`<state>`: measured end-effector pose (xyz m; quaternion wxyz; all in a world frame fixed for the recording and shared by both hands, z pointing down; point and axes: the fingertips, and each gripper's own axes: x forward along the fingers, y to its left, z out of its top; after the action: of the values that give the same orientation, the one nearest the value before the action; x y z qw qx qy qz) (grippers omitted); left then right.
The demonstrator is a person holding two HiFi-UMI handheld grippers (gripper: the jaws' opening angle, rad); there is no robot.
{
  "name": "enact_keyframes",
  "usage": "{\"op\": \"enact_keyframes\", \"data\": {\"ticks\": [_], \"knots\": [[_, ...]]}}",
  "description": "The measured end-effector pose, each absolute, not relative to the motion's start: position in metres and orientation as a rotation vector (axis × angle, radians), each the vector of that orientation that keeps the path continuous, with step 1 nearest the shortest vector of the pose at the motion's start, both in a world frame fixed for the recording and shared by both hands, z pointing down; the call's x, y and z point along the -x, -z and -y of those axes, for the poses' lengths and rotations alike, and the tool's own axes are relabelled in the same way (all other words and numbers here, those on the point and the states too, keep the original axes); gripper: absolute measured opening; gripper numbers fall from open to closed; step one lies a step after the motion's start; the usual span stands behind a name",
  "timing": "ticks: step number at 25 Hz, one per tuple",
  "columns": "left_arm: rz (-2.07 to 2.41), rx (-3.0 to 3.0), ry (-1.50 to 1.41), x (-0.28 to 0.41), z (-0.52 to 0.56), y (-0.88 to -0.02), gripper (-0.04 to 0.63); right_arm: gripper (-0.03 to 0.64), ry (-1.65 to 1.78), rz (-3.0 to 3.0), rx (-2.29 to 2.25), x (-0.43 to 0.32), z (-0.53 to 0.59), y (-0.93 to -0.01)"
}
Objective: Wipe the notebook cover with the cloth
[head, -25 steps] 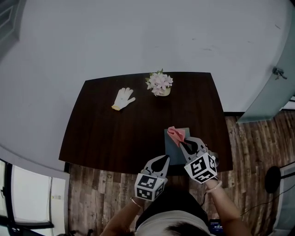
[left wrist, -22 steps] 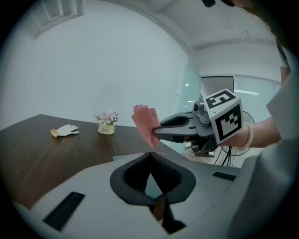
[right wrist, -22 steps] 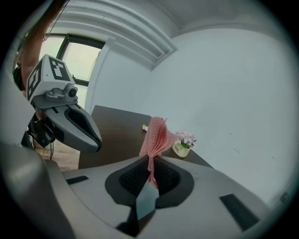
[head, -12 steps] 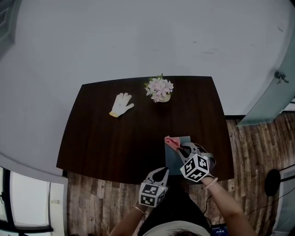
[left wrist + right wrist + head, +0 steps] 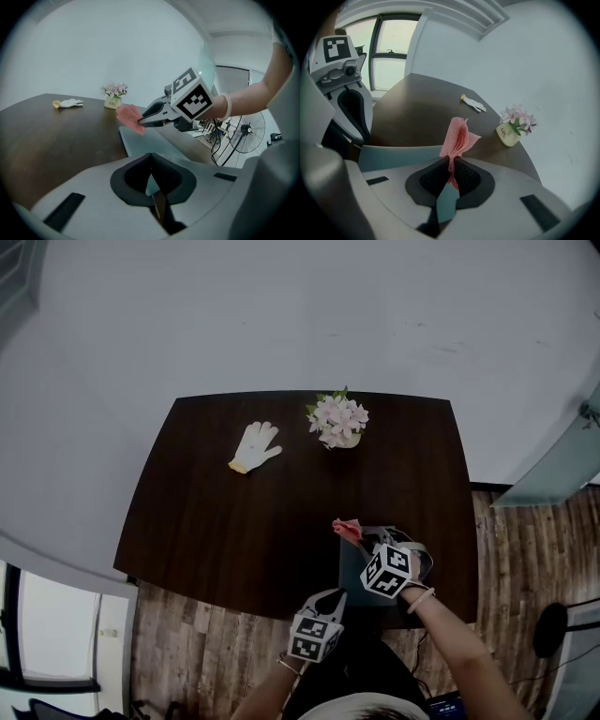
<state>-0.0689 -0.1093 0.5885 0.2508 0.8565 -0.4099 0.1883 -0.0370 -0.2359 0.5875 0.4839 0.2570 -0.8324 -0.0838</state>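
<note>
A grey-blue notebook (image 5: 349, 566) lies at the near right edge of the dark table (image 5: 234, 521). My right gripper (image 5: 356, 536) hovers over its far left corner, shut on a pink cloth (image 5: 346, 527) that sticks up out of the jaws. The right gripper view shows the cloth (image 5: 459, 135) fanned above the right gripper (image 5: 451, 161), with the notebook (image 5: 389, 155) below. My left gripper (image 5: 335, 595) sits at the table's near edge by the notebook, shut, with nothing seen in it. In the left gripper view, the left gripper (image 5: 151, 157) faces the notebook (image 5: 140, 140) and cloth (image 5: 128, 116).
A small pot of pink flowers (image 5: 339, 420) stands at the table's far edge. A white glove (image 5: 255, 446) lies to its left. Wooden floor surrounds the table. A fan (image 5: 246, 138) stands off to the right.
The right gripper has carried the cloth from the middle of the notebook's far edge toward its far left corner. The left gripper has stayed by the table's near edge.
</note>
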Motion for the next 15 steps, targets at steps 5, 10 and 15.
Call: {"op": "enact_keyframes", "data": {"ticks": [5, 10, 15], "knots": [[1.138, -2.274, -0.533, 0.070, 0.115, -0.601, 0.018, 0.032, 0.184, 1.997, -0.562, 0.038, 0.250, -0.610], [1.141, -2.207, -0.559, 0.070, 0.113, -0.612, 0.018, 0.034, 0.188, 1.982, -0.534, 0.040, 0.259, -0.621], [1.146, -2.160, -0.569, 0.072, 0.116, -0.618, 0.018, 0.031, 0.262, 1.951, -0.501, 0.043, 0.263, -0.626]]}}
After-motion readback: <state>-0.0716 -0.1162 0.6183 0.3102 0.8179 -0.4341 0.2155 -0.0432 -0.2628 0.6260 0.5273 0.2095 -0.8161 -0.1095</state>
